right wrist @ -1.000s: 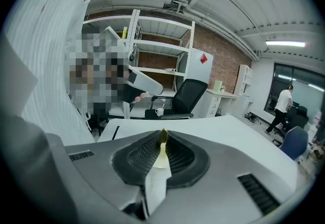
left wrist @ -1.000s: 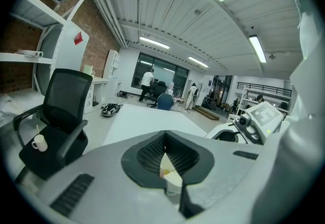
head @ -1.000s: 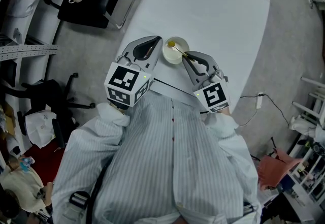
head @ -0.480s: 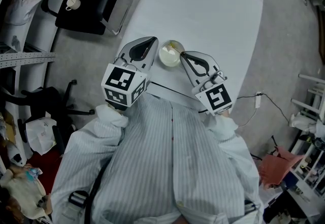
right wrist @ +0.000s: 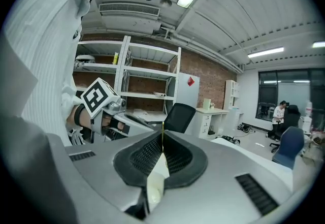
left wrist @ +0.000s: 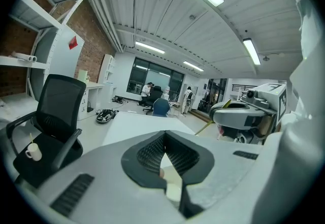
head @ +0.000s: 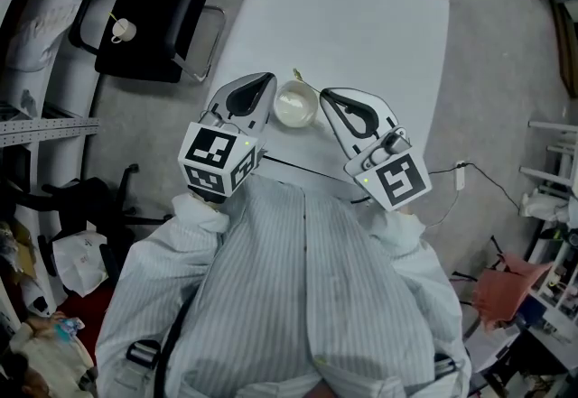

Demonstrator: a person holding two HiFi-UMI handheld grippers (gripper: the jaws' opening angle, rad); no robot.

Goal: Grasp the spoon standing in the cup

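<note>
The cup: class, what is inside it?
Only a pale inside shows in the cup. The spoon in the right gripper slants over its rim; whether it holds liquid is unclear.

white table (head: 361, 35), black office chair (head: 149, 49)

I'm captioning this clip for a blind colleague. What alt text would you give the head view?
A person's right gripper is shut on a thin yellow spoon by the rim of a small round white cup on a white table, seen from above. The left gripper sits shut beside the cup; the person's pale striped shirt fills the foreground.
</note>
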